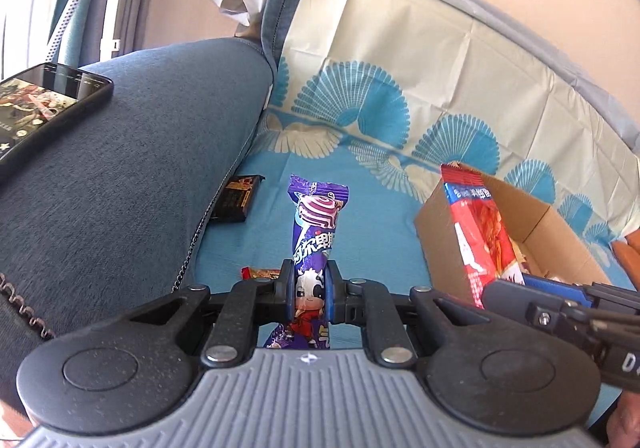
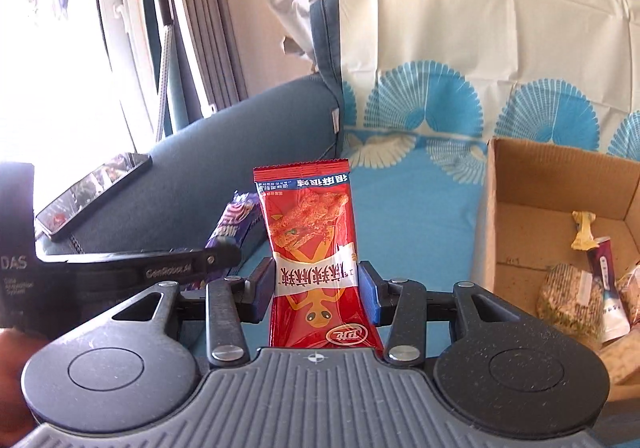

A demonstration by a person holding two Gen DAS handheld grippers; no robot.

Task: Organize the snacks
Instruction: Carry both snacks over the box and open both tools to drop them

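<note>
My left gripper (image 1: 310, 290) is shut on a purple snack packet (image 1: 316, 224) with a cartoon cow, held upright above the blue cloth. My right gripper (image 2: 318, 288) is shut on a red snack packet (image 2: 310, 232), also upright; this packet shows in the left wrist view (image 1: 478, 236) in front of the cardboard box (image 1: 560, 232). The purple packet shows in the right wrist view (image 2: 234, 224) to the left of the red one. The open box (image 2: 520, 232) stands to the right and holds several wrapped snacks (image 2: 572, 296).
A phone (image 1: 40, 107) lies on the blue sofa arm (image 1: 140, 167) at left. A dark snack packet (image 1: 236, 199) lies by the arm, and a small red packet (image 1: 260, 272) lies just before my left fingers. A patterned cloth (image 1: 400, 107) covers the seat and backrest.
</note>
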